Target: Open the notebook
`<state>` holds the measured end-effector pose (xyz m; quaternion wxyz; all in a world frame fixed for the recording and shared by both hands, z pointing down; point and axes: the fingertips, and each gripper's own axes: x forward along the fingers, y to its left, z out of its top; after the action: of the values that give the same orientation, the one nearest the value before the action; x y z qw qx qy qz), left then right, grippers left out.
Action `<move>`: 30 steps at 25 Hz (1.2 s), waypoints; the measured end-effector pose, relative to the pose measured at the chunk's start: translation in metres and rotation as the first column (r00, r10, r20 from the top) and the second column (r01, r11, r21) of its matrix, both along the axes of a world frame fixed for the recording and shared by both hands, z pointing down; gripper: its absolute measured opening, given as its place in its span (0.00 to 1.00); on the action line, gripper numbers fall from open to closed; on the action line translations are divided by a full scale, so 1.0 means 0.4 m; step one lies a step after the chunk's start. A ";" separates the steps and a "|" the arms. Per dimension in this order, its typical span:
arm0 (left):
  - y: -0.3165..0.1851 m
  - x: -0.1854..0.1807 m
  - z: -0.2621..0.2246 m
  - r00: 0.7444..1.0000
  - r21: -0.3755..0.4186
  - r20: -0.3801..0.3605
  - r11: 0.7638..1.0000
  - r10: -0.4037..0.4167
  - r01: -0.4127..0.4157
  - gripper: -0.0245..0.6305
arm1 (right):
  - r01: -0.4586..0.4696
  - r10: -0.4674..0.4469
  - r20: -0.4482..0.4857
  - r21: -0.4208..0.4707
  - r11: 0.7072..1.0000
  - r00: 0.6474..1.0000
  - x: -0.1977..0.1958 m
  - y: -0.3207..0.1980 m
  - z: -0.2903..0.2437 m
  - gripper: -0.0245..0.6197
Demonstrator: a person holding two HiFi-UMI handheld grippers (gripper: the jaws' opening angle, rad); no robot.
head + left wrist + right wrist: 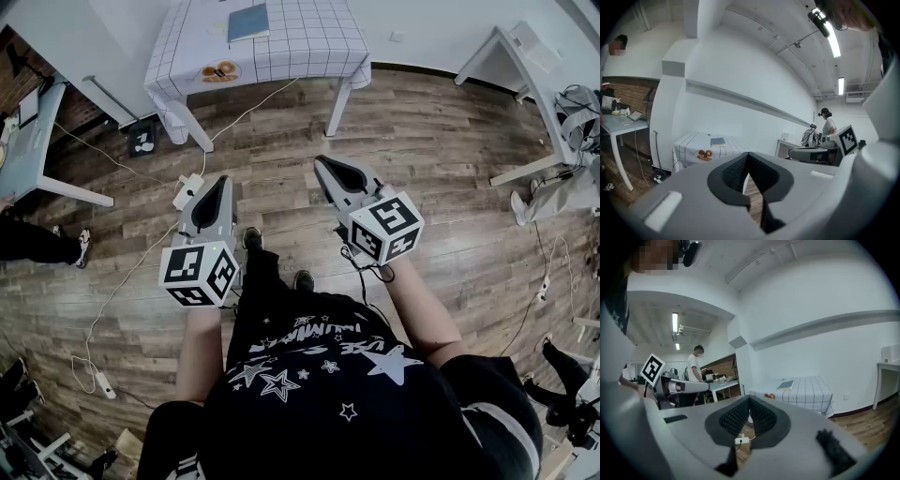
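Notebook [248, 21] near table [309, 58] far edge; floor [422, 141] in front.

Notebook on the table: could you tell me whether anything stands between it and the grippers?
Nothing visible does: only floor with a loose cable lies between the left gripper, the right gripper and the table bearing the notebook.

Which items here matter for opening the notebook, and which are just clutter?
For the job:
- notebook, closed, on the checked table
- left gripper and right gripper, both shut and empty, well short of the table

Lying about:
- plate beside the notebook
- power strip on the floor
- white desk at the right
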<state>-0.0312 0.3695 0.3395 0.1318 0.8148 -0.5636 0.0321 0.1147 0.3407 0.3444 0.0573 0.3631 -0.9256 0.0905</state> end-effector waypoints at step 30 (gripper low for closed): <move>-0.086 -0.067 -0.001 1.000 0.014 -0.019 1.000 0.010 -0.010 0.05 | -0.005 0.006 0.058 -0.020 1.000 0.998 -0.061 -0.079 0.008 0.06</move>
<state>-0.0578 0.3351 0.3391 0.1314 0.8188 -0.5585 0.0209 0.0903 0.3091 0.3475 0.0338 0.3624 -0.9249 0.1102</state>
